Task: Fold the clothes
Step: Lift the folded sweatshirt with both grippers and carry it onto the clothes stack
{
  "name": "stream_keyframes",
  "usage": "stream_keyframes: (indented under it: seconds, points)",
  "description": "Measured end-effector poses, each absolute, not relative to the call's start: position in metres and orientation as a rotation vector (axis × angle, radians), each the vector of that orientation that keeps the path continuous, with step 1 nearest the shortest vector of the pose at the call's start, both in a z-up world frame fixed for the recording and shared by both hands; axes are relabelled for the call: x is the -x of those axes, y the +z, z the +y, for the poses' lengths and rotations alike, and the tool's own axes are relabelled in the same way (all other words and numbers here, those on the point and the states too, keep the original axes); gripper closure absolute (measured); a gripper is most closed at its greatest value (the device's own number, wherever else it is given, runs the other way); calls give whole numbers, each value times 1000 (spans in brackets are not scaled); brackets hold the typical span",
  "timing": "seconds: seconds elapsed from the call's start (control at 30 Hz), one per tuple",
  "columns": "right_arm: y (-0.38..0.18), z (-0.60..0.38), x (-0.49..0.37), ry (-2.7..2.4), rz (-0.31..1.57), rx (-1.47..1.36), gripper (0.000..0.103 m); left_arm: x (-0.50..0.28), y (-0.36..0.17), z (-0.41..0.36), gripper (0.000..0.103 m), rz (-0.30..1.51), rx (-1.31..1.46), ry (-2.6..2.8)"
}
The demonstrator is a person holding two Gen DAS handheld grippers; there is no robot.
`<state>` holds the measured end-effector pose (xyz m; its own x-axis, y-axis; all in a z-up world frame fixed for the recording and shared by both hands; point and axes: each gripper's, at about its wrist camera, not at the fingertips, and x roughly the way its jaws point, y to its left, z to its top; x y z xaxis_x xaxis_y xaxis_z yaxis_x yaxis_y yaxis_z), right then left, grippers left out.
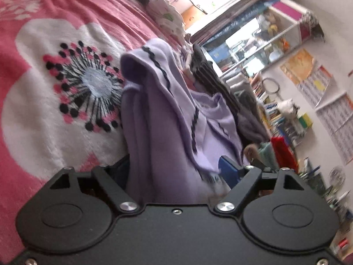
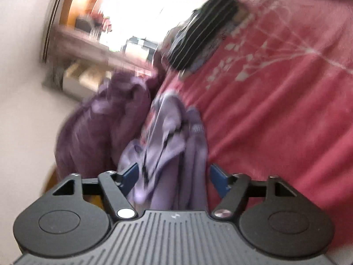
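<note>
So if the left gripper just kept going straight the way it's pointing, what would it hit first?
The lavender garment itself: it already bunches between the fingers of the left gripper and rises straight ahead. Past it lies a dark striped garment, though depth there is unclear.

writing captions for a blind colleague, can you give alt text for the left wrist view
The left tongs hold a bunched lilac garment with black zigzag trim, lifted in front of a pink bedspread printed with a white flower. Cluttered bookshelves and wall calendars fill the blurred right side.
</note>
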<state>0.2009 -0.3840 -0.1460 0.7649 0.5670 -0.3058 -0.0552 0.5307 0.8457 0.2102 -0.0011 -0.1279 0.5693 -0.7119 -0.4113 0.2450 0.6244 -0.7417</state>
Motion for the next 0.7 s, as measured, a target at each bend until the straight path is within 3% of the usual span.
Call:
stream_keyframes:
  seconds: [0.03, 0.1, 0.17, 0.2, 0.47, 0.7]
  points:
    - [-146, -379, -197, 409, 617, -912, 31, -210, -129, -2, 27, 765, 682, -612]
    - [-155, -372, -194, 422, 619, -873, 43, -210, -132, -2, 45, 755, 682, -611]
    - [-166, -373, -197, 447, 605, -928, 57, -210, -130, -3, 51, 734, 699, -628]
    - [-168, -376, -198, 452, 595, -953, 59, -208, -127, -4, 53, 722, 704, -631]
    - [-146, -392, -173, 542, 494, -1139, 66, -179, -78, -15, 56, 590, 799, -672]
    - [-88, -452, -117, 498, 328, -1150, 66, -173, -17, -89, 56, 539, 815, -838]
